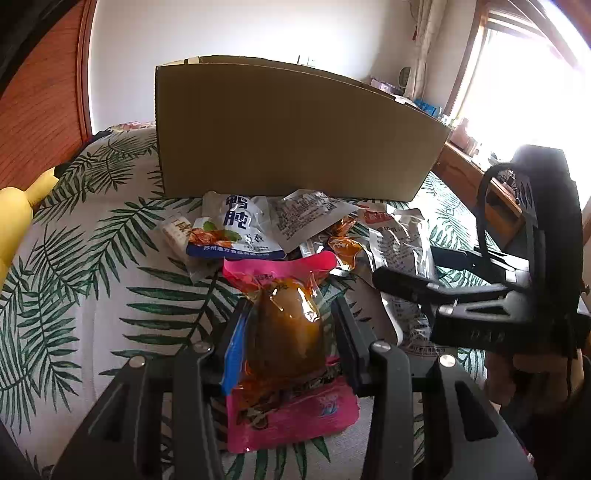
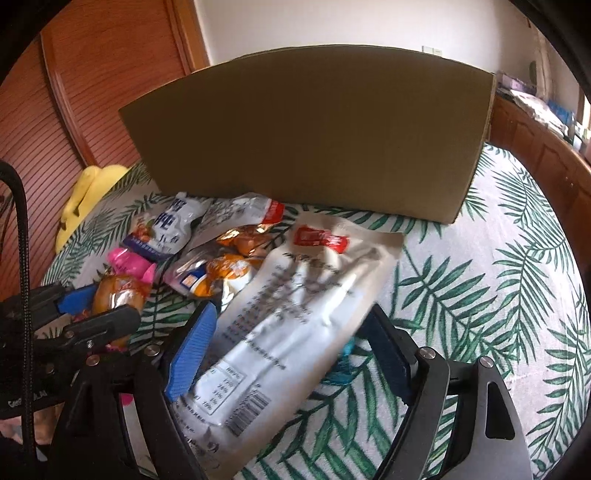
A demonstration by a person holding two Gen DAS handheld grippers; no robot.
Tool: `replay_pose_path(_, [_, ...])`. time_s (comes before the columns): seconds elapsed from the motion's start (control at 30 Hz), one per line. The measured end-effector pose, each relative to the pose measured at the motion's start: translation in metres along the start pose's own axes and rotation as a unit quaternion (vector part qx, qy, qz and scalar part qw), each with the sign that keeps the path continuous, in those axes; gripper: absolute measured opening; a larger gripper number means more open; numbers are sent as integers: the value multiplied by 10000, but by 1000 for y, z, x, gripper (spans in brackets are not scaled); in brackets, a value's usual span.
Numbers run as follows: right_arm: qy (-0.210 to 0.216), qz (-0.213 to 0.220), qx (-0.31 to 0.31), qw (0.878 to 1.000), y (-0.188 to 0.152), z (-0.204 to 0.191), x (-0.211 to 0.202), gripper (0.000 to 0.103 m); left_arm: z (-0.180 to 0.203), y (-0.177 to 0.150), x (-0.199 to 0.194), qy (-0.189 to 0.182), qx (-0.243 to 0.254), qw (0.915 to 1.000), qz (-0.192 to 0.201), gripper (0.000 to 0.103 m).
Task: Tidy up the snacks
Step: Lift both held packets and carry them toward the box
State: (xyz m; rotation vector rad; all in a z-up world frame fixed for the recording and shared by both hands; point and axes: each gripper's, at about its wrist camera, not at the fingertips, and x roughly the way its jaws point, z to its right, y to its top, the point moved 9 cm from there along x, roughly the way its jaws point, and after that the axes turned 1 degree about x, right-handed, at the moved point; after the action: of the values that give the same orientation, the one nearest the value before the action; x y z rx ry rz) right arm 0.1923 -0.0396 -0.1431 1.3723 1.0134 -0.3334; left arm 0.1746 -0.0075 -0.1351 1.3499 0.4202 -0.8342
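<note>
My left gripper (image 1: 288, 332) clamped on the pink egg packet (image 1: 286, 332), my right gripper (image 2: 291, 354) grasping the white pouch (image 2: 295, 306), snack pile (image 1: 295, 225) at twelve o'clock blocking the cardboard box (image 1: 295, 133), yellow plush (image 2: 86, 199) at ten o'clock.

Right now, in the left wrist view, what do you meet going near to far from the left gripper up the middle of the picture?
left gripper closed on the pink snack pouch → blue-and-white snack packet → cardboard box → white wall
</note>
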Motion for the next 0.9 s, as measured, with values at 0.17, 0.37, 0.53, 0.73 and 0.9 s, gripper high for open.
replay_pose_path(0.17, [-304,-46,-300,9991,-5,-8,3,79,1,-1,0,-11,-18,10000,9,43])
replay_pose_path(0.37, [-359,17,-367,9987,-9,-4,-7,42,2,-1,-2,-13,-26,10000,17,43])
replay_pose_path(0.53, [-497,170,-341,9980,-8,9,-24,23,3,-1,-2,11,-9,10000,28,43])
replay_pose_path(0.73, [-381,451,-264,9979,-3,18,-48,21,3,-1,-3,3,-13,10000,45,42])
replay_pose_path(0.9, [-306,658,-225,9971,-1,20,-63,21,7,0,-8,-45,24,9999,122,41])
